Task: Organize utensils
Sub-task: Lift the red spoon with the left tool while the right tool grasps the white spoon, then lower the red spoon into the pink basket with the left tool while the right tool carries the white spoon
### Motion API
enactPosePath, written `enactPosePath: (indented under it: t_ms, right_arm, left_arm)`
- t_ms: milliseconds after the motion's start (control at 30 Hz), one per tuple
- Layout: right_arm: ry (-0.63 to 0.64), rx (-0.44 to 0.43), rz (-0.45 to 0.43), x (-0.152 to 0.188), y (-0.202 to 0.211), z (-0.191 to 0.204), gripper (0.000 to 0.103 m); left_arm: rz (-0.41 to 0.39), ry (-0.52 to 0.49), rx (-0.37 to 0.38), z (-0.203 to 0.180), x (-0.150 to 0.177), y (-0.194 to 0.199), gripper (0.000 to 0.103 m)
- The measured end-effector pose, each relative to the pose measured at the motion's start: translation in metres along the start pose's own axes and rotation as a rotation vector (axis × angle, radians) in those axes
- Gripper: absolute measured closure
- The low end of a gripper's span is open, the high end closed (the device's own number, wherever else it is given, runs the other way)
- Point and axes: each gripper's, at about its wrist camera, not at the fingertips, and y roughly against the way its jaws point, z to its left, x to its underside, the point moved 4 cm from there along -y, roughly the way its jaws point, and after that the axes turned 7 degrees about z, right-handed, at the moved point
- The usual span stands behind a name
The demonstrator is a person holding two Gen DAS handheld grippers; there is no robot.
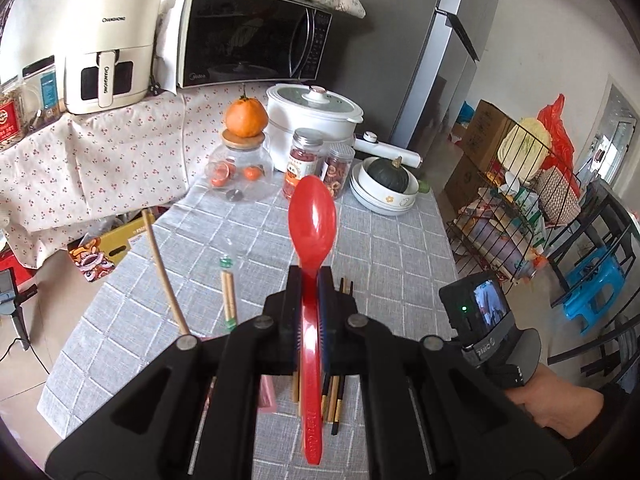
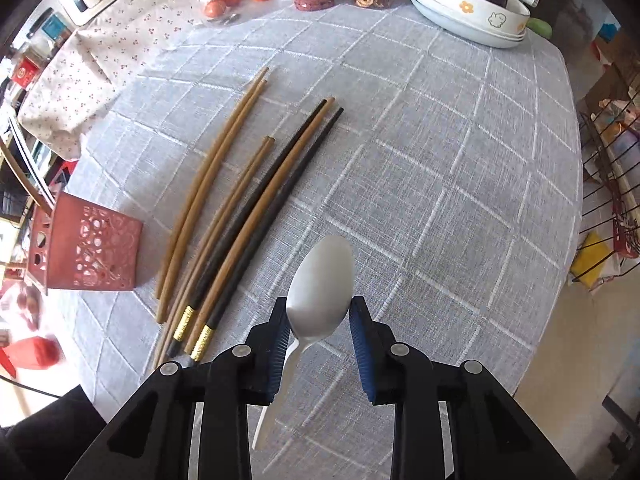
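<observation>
Desk [image 2: 440,152] w/ grey checked cloth carries everything; at its far edge a microwave [image 1: 256,36] and air fryer [image 1: 108,48] on a flowered cloth, a white cooker [image 1: 312,116] in front; stacked bowls [image 2: 472,20] w/ a dark squash sit at the far right corner, jars just beside them. Red holder [image 2: 86,248] w/ cut-out pattern stands near the desk's left edge; one wooden stick leans out of it. Chopsticks [image 2: 240,208] — tan and black ones, some w/ gold bands — lie flat in a loose bundle just right of the holder, tips pointing away.

Left tongs [image 1: 311,280] closed tight on the red spoon [image 1: 312,216] at its handle; bowl end sticks forward and up, above the desk, handle end runs back under the camera. Right tongs [image 2: 320,316] partly apart — metal spoon [image 2: 322,292] sits between the blue pads, its bowl touching both pads at the tips; handle hangs down toward the camera, off the cloth.
</observation>
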Motion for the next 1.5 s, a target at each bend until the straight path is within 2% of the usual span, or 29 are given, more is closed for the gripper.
enactPosePath:
  t_ms: [433,767,1167,1500]
  right_arm:
    - [-0.002,-0.08,-0.233,-0.01,0.073,0.013,0.073]
    - [0.005,-0.117,-0.35,-0.01,0.108,0.017,0.073]
    - [0.007,-0.139,-0.411,-0.008,0.121,0.018,0.073]
    - [0.023,-0.189,-0.483,-0.008,0.133,0.035,0.073]
  left_arm:
    - [-0.211,-0.01,-0.07,0.03,-0.006,0.036,0.095]
    - [-0.257,0.009,-0.132,0.044,-0.004,0.034,0.095]
    - [-0.281,-0.039,-0.237,0.056,0.004,0.025,0.094]
    - [-0.296,-0.017,-0.262,0.073,0.005,0.014,0.094]
